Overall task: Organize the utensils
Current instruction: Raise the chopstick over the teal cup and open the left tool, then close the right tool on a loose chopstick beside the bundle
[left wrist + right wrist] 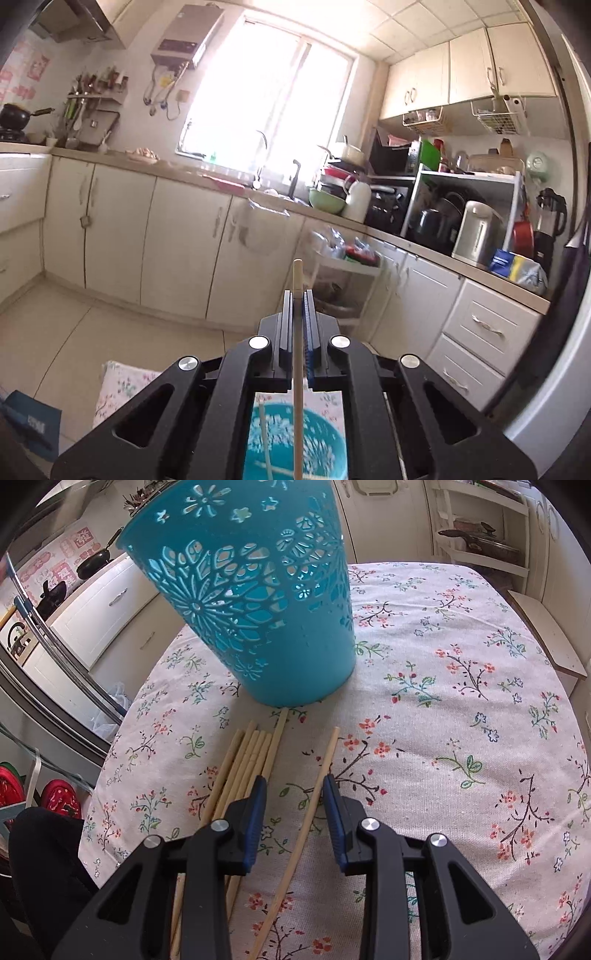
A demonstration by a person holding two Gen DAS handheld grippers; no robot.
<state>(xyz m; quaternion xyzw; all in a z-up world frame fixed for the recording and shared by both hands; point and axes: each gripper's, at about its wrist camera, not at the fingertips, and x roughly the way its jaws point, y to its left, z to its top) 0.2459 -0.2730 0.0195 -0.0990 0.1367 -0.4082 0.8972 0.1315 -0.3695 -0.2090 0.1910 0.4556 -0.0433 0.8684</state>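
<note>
The left gripper [297,295] has its fingers [309,306] clamped on a single chopstick [297,280], whose pale tip stands out just past them while its shaft runs back between the pads and down out of the bottom of the left wrist view. Through the gap in the gripper body, the teal basket [321,435] shows from above on the floral cloth; at least one pale stick lies inside it, but most of the basket is blocked by the black frame and blurred.

The right gripper [294,781] hangs above the worktop [461,709] with its fingers [258,794] parted, gripping nothing. A loose chopstick [321,775] lies on the cloth between them, its near end cut off at the bottom edge. Just left, a bundle of chopsticks [245,760] lies side by side, partly hidden under the left finger. Beyond their tips stands the teal basket [258,602], upright, its rim cropped by the top edge, so its contents cannot be seen from this side.
</note>
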